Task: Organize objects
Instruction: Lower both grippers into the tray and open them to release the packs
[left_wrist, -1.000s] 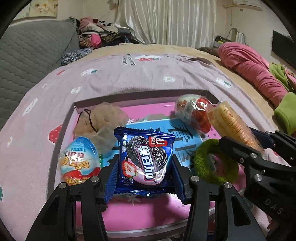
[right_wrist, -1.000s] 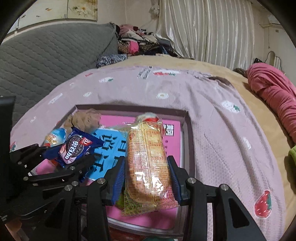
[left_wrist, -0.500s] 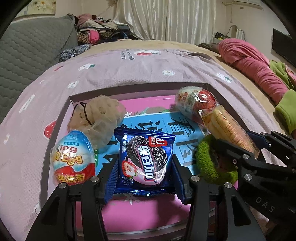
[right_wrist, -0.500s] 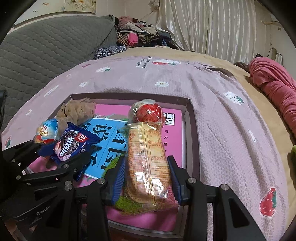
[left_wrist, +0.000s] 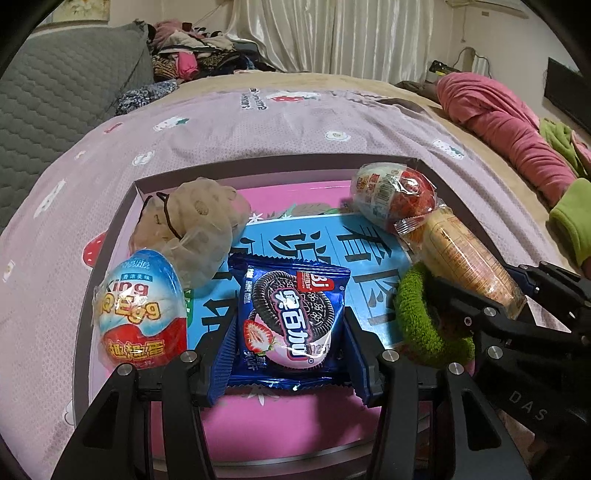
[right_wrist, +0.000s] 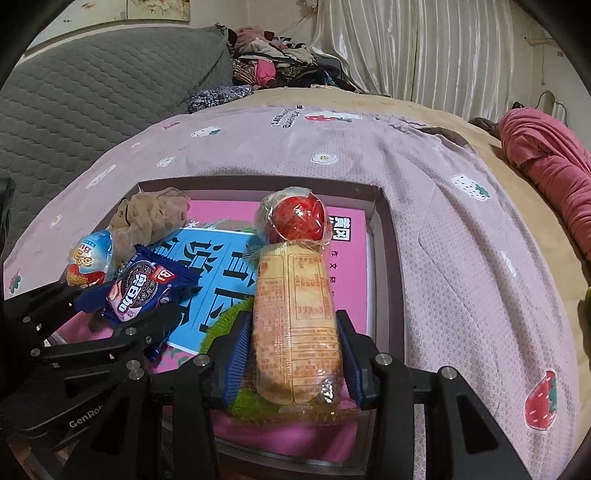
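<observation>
A shallow box (left_wrist: 122, 218) with a pink and blue book in it lies on the bed. My left gripper (left_wrist: 288, 332) is shut on a blue Oreo cookie pack (left_wrist: 290, 317) over the box's near part; the pack also shows in the right wrist view (right_wrist: 138, 291). My right gripper (right_wrist: 293, 350) is shut on a long orange cracker pack (right_wrist: 297, 325) above a green scrunchie (left_wrist: 424, 325). A blue-and-red surprise egg (left_wrist: 142, 314), a beige scrunchie (left_wrist: 199, 225) and a red surprise egg (left_wrist: 395, 195) lie in the box.
The box sits on a pink strawberry-print blanket (right_wrist: 461, 258). A grey quilted headboard (right_wrist: 85, 85) is at the left, a pile of clothes (left_wrist: 195, 62) at the back, and a pink garment (left_wrist: 498, 122) at the right.
Both grippers have drawn back and risen a little with their packs still held. More of the box shows now.
</observation>
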